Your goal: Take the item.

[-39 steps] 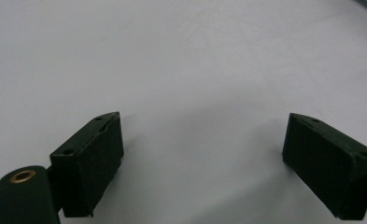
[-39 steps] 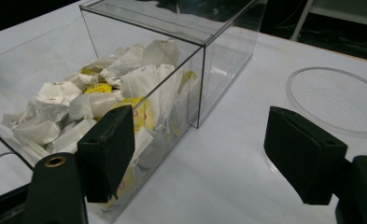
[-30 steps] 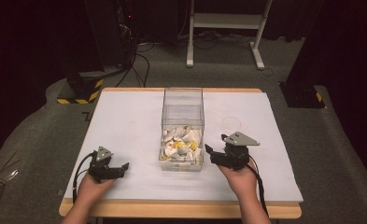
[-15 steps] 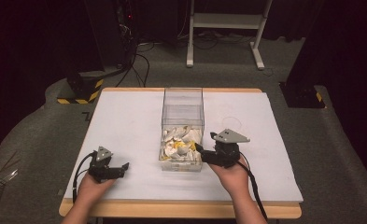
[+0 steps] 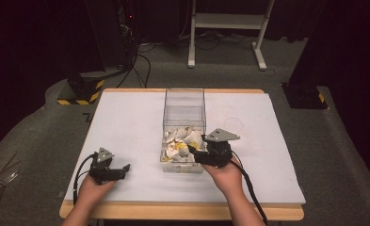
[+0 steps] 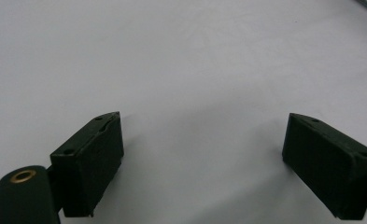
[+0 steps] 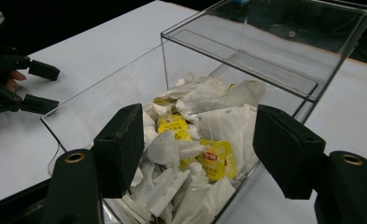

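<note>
We see a white worktop on grey carpet in a dark room. A clear box of tea bags sits centre. Left gripper at seven o'clock and right gripper at the box both hold their fingers apart.

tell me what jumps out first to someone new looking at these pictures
A clear plastic box at the middle of the white table, its near end heaped with white and yellow tea bags. The right gripper, jaws open, reaches over the box's near right corner; the left gripper rests open near the front left.
</note>
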Motion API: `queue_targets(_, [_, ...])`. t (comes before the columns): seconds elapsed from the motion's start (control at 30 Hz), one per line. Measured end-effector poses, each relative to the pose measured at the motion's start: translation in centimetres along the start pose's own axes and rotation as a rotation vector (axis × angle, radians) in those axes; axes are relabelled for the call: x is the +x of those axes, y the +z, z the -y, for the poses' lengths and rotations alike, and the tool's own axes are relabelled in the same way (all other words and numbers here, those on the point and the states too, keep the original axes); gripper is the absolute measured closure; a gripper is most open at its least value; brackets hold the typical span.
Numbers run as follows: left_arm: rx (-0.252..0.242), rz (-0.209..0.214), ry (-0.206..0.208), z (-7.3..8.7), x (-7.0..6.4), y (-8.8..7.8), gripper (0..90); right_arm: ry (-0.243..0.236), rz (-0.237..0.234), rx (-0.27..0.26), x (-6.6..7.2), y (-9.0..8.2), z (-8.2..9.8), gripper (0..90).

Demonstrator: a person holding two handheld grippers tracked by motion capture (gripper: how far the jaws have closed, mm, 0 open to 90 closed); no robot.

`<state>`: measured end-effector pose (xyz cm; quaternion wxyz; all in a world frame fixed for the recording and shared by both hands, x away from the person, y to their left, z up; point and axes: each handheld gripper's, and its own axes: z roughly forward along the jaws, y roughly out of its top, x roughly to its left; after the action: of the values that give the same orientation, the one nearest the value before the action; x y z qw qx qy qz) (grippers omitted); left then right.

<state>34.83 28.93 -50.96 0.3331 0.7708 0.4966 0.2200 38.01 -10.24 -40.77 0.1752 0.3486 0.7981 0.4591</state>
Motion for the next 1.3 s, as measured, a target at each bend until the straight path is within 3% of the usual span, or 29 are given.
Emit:
queue_targets(0.5, [0.0,0.0,0.0,0.0,0.0,0.0,12.9,-0.062,-0.02,0.071,1.0,2.6,-0.2,44.0])
queue_targets(0.9, [0.002,0.002,0.005,0.0,0.1,0.0,12.9,-0.048,-0.016,0.157,0.6,3.9,-0.3,43.7])
queue_targets(1.3, [0.002,0.003,0.004,0.0,0.1,0.0,12.9,-0.053,-0.019,0.204,0.5,4.5,-0.5,51.9])
